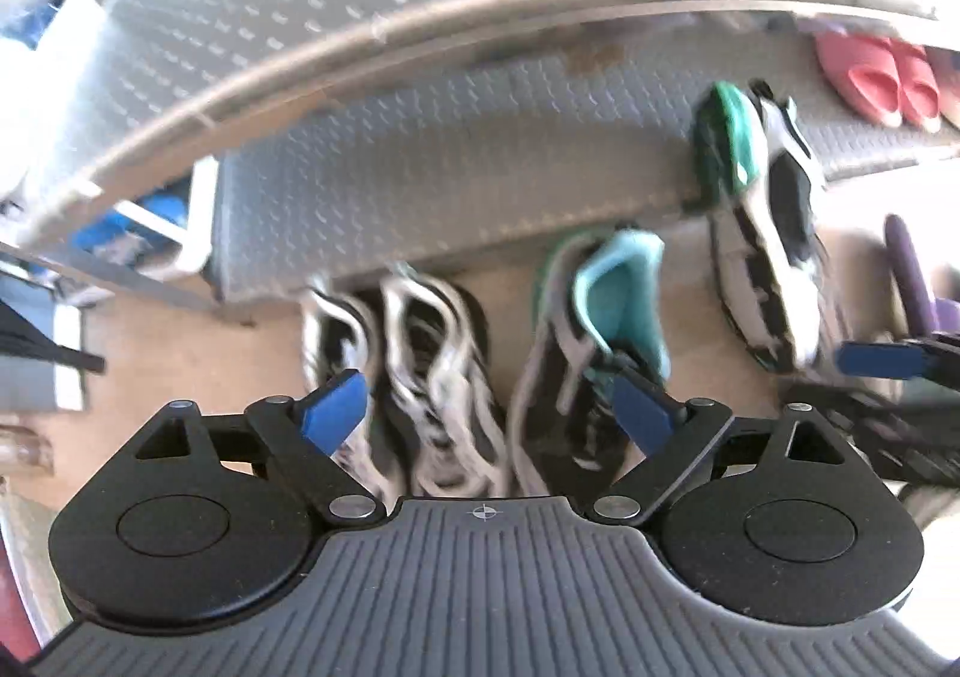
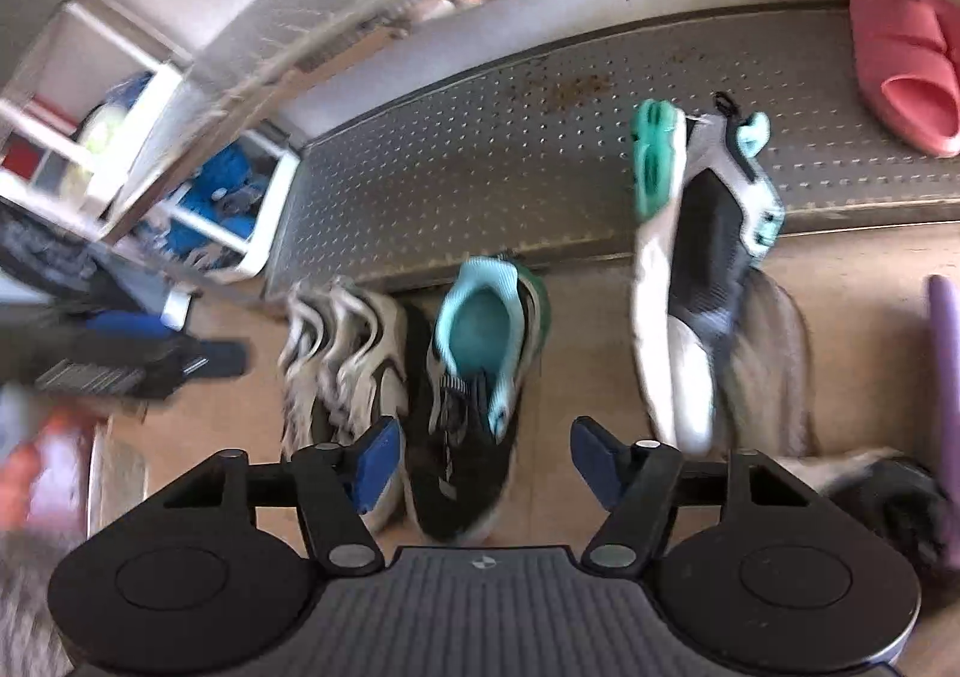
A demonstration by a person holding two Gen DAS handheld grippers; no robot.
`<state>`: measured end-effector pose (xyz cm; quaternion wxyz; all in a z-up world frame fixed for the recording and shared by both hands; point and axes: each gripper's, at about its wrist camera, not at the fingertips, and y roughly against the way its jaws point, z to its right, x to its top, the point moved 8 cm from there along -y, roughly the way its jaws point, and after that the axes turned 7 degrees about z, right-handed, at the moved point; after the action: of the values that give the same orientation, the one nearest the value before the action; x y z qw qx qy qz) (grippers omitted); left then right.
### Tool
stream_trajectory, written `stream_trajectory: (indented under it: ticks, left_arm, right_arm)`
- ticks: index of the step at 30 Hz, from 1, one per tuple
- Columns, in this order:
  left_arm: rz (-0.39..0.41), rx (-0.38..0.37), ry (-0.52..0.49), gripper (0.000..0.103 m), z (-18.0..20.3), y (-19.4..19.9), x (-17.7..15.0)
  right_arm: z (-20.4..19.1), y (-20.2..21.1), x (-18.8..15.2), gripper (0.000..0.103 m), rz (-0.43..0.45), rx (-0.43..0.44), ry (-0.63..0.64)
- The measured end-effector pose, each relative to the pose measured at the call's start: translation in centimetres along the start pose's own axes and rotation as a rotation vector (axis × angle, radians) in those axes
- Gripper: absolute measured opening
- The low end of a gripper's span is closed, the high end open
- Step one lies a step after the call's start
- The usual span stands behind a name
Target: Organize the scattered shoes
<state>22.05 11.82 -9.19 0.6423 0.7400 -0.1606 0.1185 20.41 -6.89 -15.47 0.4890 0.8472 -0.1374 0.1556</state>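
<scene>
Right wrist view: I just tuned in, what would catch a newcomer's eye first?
The teal-lined sneaker standing on the floor just ahead of the open right gripper. Right of it, its mate lies tipped on its side, heel up on the metal shelf. A pink slipper sits at the shelf's far right.

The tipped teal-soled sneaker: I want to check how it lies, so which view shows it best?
The right wrist view: the tipped sneaker is fairly sharp, lying on its side with its heel on the shelf edge. The left wrist view shows it smaller and blurred.
</scene>
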Motion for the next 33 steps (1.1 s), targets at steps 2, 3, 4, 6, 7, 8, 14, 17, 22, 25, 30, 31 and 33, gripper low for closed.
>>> stream_trajectory:
  ticks: [2, 3, 4, 6, 7, 8, 14, 17, 22, 25, 30, 31, 33]
  left_arm:
    - [-0.031, -0.016, 0.011, 0.09, -0.8, -0.7, -0.2]
    - [-0.053, -0.029, 0.018, 0.09, -1.4, -1.1, -0.4]
    - [-0.052, -0.041, 0.012, 0.09, -1.9, -0.9, -0.2]
    - [-0.02, -0.014, -0.01, 0.091, -3.2, -0.6, 0.9]
    - [-0.003, 0.0, -0.021, 0.091, -3.9, -0.4, 1.5]
    - [0.019, 0.019, -0.027, 0.091, -4.4, -0.3, 2.2]
    - [0.045, -0.062, 0.063, 0.091, -6.0, -0.1, 3.7]
    - [0.041, -0.074, 0.072, 0.091, -6.5, -0.3, 3.3]
    - [0.049, -0.073, 0.095, 0.091, -6.7, 0.1, 3.3]
    - [0.054, -0.073, 0.109, 0.091, -6.8, 0.4, 3.3]
    - [0.06, -0.085, 0.117, 0.091, -6.6, 0.9, 3.6]
    - [0.06, -0.085, 0.116, 0.091, -6.6, 1.0, 3.7]
    - [0.055, -0.082, 0.113, 0.091, -6.6, 0.8, 3.7]
  right_arm:
    - [0.0, -3.2, 0.2, 0.065, -0.017, -0.027, -0.083]
    - [0.0, -4.7, 0.2, 0.065, -0.024, -0.036, -0.124]
    - [0.0, -6.0, 0.1, 0.065, -0.028, -0.046, -0.155]
    - [0.0, -8.3, 0.2, 0.065, -0.036, -0.074, -0.195]
    - [0.0, -9.3, 0.2, 0.065, -0.042, -0.098, -0.2]
    - [-0.1, -10.0, 0.2, 0.064, -0.044, -0.117, -0.2]
    - [0.3, -14.5, -1.5, 0.049, -0.087, -0.282, -0.121]
    - [0.7, -14.9, -2.0, 0.039, -0.068, -0.318, -0.088]
    - [-3.8, -15.8, -2.0, 0.025, -0.104, -0.411, 0.356]
    - [-6.6, -16.2, -3.0, 0.024, -0.097, -0.411, 0.606]
    - [-9.9, -17.8, -4.6, 0.025, -0.116, -0.435, 0.814]
    - [-9.0, -18.4, -4.0, 0.027, -0.147, -0.474, 0.702]
    - [-7.4, -18.5, -2.7, 0.042, -0.165, -0.507, 0.471]
